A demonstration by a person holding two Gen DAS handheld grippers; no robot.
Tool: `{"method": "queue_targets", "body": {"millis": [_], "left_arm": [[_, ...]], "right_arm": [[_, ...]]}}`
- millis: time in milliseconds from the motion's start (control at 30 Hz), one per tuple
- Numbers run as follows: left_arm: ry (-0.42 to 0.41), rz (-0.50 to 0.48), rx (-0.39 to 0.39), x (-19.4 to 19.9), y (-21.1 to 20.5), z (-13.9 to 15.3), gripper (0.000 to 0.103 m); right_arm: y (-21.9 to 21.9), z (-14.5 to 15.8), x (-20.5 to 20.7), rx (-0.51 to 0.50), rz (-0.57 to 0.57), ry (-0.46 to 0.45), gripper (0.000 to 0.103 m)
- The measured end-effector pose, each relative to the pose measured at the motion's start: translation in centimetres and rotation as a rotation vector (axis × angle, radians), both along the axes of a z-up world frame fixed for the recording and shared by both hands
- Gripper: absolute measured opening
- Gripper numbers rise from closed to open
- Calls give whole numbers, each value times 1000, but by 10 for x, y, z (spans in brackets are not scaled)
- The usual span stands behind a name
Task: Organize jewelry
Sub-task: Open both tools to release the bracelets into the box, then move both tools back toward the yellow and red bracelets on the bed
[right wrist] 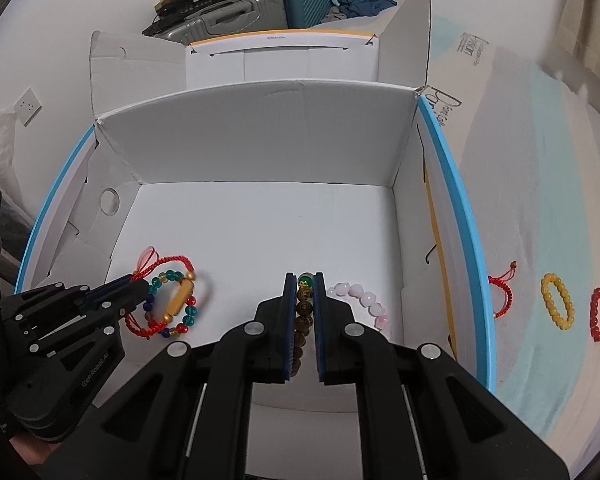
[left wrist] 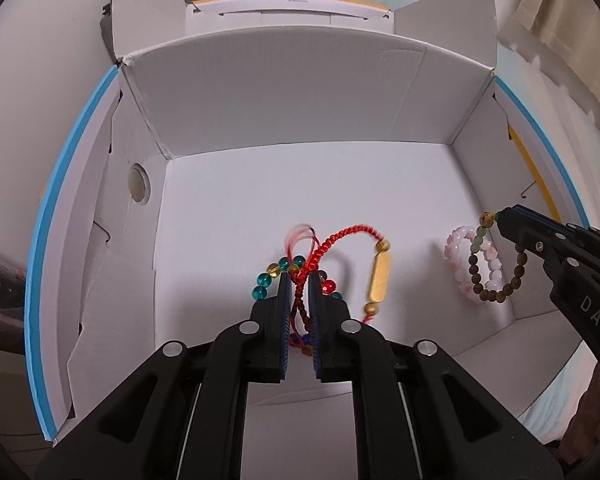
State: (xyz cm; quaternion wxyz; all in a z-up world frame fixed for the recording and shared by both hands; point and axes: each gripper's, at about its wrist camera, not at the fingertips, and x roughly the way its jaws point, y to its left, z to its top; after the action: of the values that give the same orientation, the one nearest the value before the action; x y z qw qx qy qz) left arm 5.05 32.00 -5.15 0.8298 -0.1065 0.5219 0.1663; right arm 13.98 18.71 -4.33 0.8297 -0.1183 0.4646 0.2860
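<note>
A white cardboard box [left wrist: 280, 100] [right wrist: 260, 132] with a blue rim fills both views. Low inside it, my left gripper [left wrist: 300, 276] [right wrist: 142, 282] is shut on a red braided cord bracelet [left wrist: 340, 236] [right wrist: 180, 260] with a gold tube [left wrist: 380, 276]. A multicolour glass-bead bracelet [left wrist: 266, 276] [right wrist: 190, 312] lies under it on the box floor. My right gripper [right wrist: 303, 276] [left wrist: 500, 216] is shut on a brown wooden-bead bracelet [right wrist: 304, 308] [left wrist: 496, 290] with a green bead, which hangs over a pink bead bracelet [right wrist: 360, 296] [left wrist: 458, 248] lying on the floor.
Outside the box's right wall, on pale blue cloth, lie a red cord bracelet [right wrist: 504, 296], a yellow bead bracelet [right wrist: 558, 302] and a red bead bracelet [right wrist: 599, 314]. A second white box [right wrist: 280, 52] and suitcases [right wrist: 228, 12] stand behind. The box's far half is bare.
</note>
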Motion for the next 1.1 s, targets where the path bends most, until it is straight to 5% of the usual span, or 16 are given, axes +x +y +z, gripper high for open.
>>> {"method": "queue_targets", "body": {"millis": [233, 300, 700, 1100], "left_arm": [[3, 10, 2, 0, 3, 0, 11], [-5, 16, 11, -1, 3, 3, 19], [-102, 28, 54, -8, -8, 34, 59], [-184, -59, 90, 10, -67, 64, 91]], "right_arm": [[2, -1, 0, -6, -12, 0, 13], [2, 0, -1, -3, -14, -9, 31], [-20, 29, -5, 52, -58, -95, 69], [-77, 58, 4, 90, -144, -159, 77]]}}
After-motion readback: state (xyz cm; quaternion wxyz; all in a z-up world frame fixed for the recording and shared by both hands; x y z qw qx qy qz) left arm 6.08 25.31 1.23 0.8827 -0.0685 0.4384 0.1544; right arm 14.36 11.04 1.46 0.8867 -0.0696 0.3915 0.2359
